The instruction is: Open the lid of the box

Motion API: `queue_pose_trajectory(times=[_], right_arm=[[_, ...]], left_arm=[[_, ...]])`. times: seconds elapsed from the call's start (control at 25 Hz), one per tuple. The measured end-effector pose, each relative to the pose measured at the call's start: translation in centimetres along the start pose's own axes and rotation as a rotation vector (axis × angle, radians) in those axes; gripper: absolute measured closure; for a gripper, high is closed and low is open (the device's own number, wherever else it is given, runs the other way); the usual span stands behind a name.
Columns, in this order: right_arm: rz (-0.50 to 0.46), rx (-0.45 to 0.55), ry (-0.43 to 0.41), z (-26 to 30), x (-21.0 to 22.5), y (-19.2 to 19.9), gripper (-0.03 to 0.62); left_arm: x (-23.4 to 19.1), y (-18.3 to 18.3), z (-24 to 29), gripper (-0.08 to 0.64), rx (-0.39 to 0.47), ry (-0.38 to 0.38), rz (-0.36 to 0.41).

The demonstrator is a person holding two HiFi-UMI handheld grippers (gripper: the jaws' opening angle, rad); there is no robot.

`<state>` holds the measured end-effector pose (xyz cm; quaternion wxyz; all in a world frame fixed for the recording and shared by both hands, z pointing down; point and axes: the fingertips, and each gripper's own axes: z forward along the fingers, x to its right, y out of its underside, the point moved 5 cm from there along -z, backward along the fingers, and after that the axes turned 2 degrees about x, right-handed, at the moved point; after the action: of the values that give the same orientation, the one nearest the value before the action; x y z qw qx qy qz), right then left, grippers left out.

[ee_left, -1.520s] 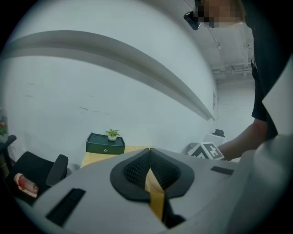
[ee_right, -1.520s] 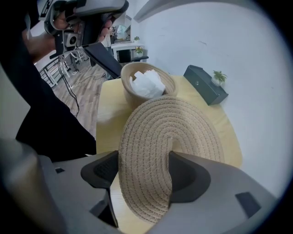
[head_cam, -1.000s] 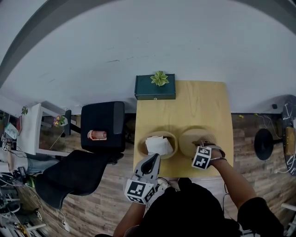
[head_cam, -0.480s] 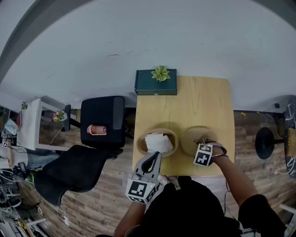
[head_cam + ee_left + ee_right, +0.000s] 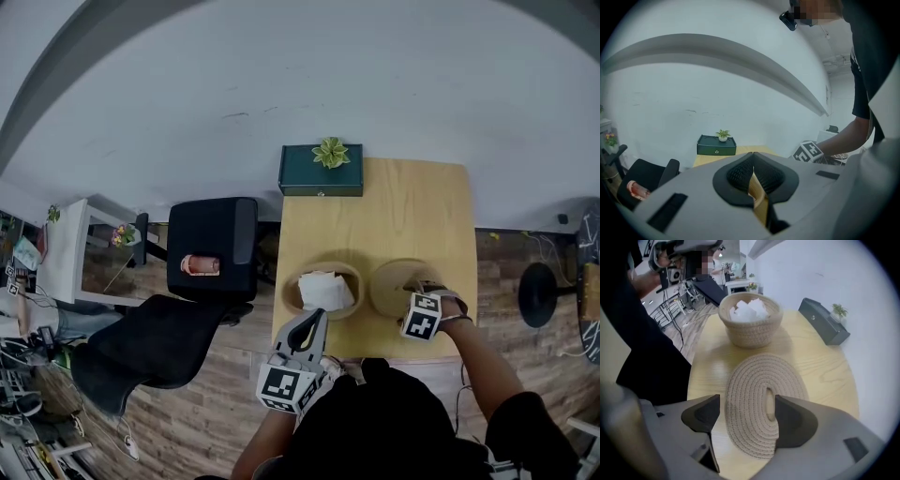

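Observation:
The box is a round woven basket (image 5: 323, 291) (image 5: 750, 329) on the wooden table (image 5: 403, 206), open at the top, with crumpled white paper (image 5: 749, 310) inside. Its flat woven lid (image 5: 394, 284) (image 5: 750, 394) lies on the table to the basket's right. My right gripper (image 5: 419, 291) (image 5: 745, 413) points down over the lid. Its jaws have just been opening and stand wide on either side of the lid's small handle (image 5: 769, 404), with the pads not pressing on it. My left gripper (image 5: 314, 323) (image 5: 753, 168) is shut and empty at the table's front edge, near the basket.
A dark green box (image 5: 321, 173) (image 5: 716, 145) (image 5: 824, 326) with a small plant (image 5: 331, 152) on it stands at the table's far left corner against the white wall. Left of the table are a black chair (image 5: 211, 248) and wooden flooring. A black stool (image 5: 534, 291) stands to the right.
The head view has shifted a little. The lid stays flat beside the basket, and both grippers keep their places.

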<state>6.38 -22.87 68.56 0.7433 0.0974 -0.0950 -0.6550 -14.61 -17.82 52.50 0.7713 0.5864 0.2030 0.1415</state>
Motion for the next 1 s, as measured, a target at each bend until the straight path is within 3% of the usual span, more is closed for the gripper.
queue_pose_trajectory(times=[0.24, 0.48, 0.8, 1.0], right_arm=[[0.128, 0.280, 0.173, -7.5, 1.6, -4.4, 0.259], [0.213, 0.568, 0.372, -14.9, 2.4, -8.9, 0.374], [0.279, 0.796, 0.548, -21.0, 2.3, -10.6, 0.541], [0.344, 0.860, 0.605, -22.0, 2.5, -10.0, 0.572]], left_arm=[[0.1, -0.7, -0.4, 0.541, 0.027, 0.016, 0.005], [-0.2, -2.4, -0.7, 0.541, 0.061, 0.012, 0.018], [-1.4, -5.2, -1.0, 0.541, 0.146, -0.004, 0.036], [-2.2, -6.1, -1.3, 0.541, 0.173, -0.013, 0.054]])
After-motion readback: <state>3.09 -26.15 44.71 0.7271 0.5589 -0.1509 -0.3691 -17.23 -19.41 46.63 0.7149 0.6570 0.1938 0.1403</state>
